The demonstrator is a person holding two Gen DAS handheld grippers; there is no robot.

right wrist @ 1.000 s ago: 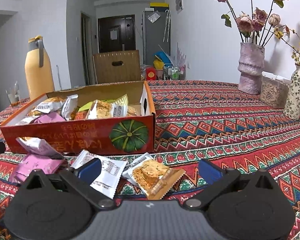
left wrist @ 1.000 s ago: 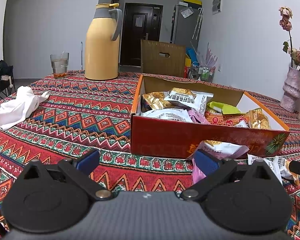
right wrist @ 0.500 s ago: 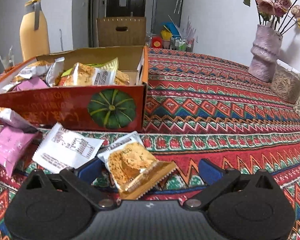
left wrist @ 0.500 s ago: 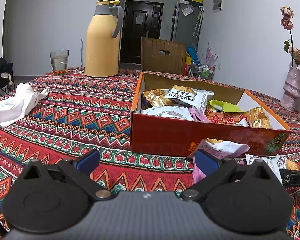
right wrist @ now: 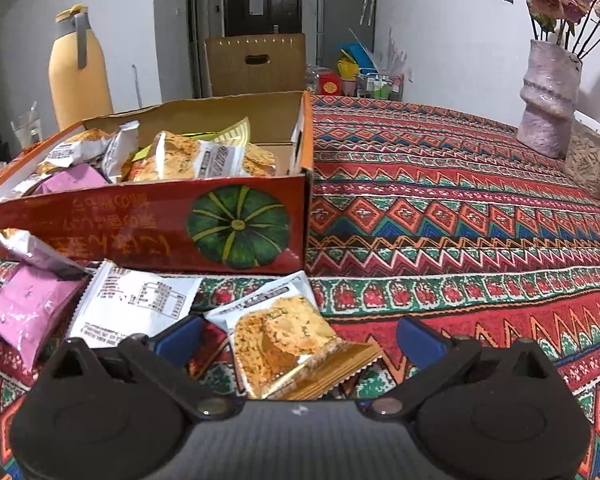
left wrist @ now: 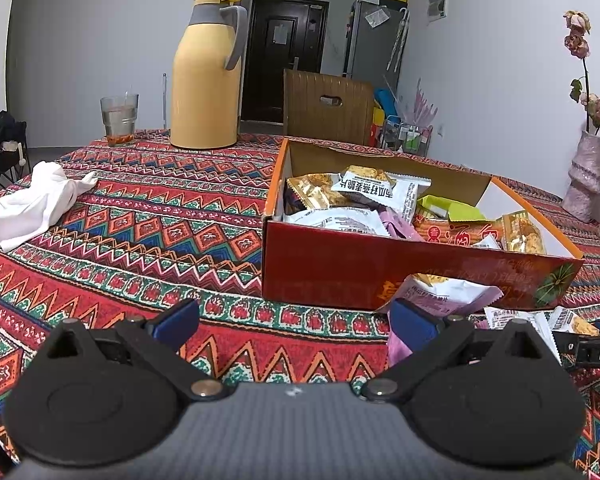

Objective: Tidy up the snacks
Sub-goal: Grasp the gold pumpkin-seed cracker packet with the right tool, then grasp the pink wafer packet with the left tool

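Note:
A red cardboard box point(left wrist: 324, 276) point(right wrist: 148, 224) holds several snack packets. Loose packets lie on the cloth in front of it: a gold cracker packet point(right wrist: 288, 344), a white packet point(right wrist: 132, 300), a pink packet point(right wrist: 28, 312) and a silver packet point(left wrist: 444, 292). My right gripper point(right wrist: 300, 340) is open, low over the table, with the gold cracker packet between its fingers. My left gripper point(left wrist: 296, 320) is open and empty, left of the loose packets; its right finger point(left wrist: 412, 322) is beside the pink packet point(left wrist: 400, 344).
A yellow thermos point(left wrist: 206, 76), a glass point(left wrist: 119, 119) and a white cloth point(left wrist: 36, 204) are at the left back. A pink vase point(right wrist: 548, 100) with flowers and a container point(right wrist: 592, 164) stand at the right. A chair point(left wrist: 328, 108) is behind the table.
My right gripper has moved down and forward, so the gold cracker packet now lies between its open fingers. The left gripper has barely moved.

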